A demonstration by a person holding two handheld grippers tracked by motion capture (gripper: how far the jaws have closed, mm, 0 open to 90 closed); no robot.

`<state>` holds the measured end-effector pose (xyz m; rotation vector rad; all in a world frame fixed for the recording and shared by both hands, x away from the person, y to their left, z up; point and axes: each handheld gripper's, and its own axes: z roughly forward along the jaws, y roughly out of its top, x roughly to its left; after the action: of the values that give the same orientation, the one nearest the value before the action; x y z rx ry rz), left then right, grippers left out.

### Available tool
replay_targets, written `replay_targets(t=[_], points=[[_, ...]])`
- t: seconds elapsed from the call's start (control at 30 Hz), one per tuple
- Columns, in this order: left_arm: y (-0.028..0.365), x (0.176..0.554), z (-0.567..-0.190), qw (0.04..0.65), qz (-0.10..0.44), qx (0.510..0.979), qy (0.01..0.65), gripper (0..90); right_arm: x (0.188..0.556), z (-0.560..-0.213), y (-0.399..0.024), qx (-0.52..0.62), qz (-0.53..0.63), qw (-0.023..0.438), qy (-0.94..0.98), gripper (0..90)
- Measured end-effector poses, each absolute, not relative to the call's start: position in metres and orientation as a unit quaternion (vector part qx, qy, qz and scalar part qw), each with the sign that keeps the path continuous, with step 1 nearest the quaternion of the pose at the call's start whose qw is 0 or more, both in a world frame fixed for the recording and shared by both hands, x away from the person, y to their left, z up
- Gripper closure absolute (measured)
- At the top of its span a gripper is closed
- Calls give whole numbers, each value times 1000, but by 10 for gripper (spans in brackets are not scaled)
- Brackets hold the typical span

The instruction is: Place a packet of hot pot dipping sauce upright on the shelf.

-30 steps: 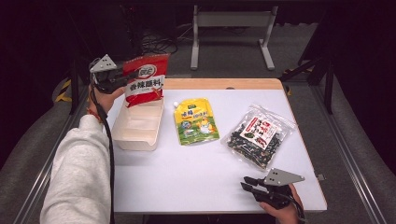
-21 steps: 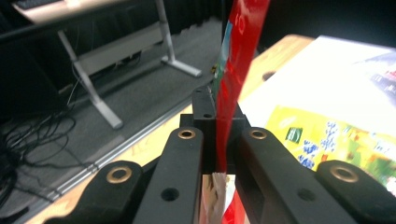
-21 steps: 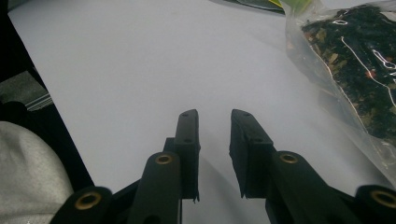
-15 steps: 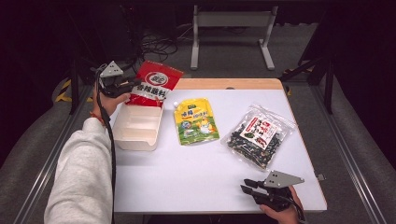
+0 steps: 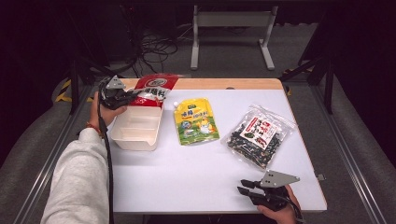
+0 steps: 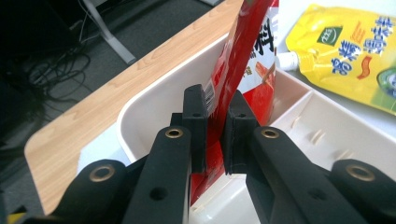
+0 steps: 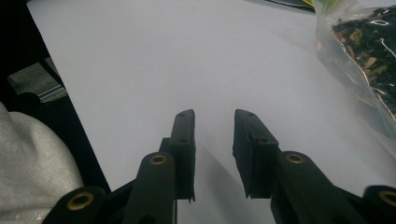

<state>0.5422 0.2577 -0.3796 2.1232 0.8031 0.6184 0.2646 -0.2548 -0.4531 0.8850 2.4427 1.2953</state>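
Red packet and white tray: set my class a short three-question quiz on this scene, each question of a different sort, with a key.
1. True or false: the left gripper is shut on the red packet.
2. Which thing lies nearest the right gripper? A) the yellow pouch B) the clear bag of dark dried pieces C) the white tray
3. In the high view, where is the red packet's lower end?

Key
1. True: both pads press on it.
2. B.
3. Over the far end of the white tray, the packet leaning away beyond its far rim.
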Motion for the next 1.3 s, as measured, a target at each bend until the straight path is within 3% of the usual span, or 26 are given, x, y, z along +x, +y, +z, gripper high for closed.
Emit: replay_targets(t=[0.37, 0.57, 0.73, 0.9, 1.17, 1.3], points=[[253, 549, -389, 350, 234, 849, 319, 861, 267, -455, -254, 302, 438, 114, 839, 687], [263, 538, -376, 386, 247, 827, 326, 731, 267, -454, -255, 301, 437, 115, 840, 682], [274, 524, -373, 401, 247, 815, 338, 725, 267, -455, -255, 299, 434, 114, 842, 682], [279, 508, -370, 415, 242, 816, 323, 843, 267, -455, -254, 294, 433, 113, 845, 682], [256, 522, -388, 343, 242, 849, 320, 851, 266, -455, -251, 288, 431, 114, 848, 683], [251, 528, -391, 336, 244, 850, 323, 870, 266, -455, -251, 289, 430, 114, 848, 685]])
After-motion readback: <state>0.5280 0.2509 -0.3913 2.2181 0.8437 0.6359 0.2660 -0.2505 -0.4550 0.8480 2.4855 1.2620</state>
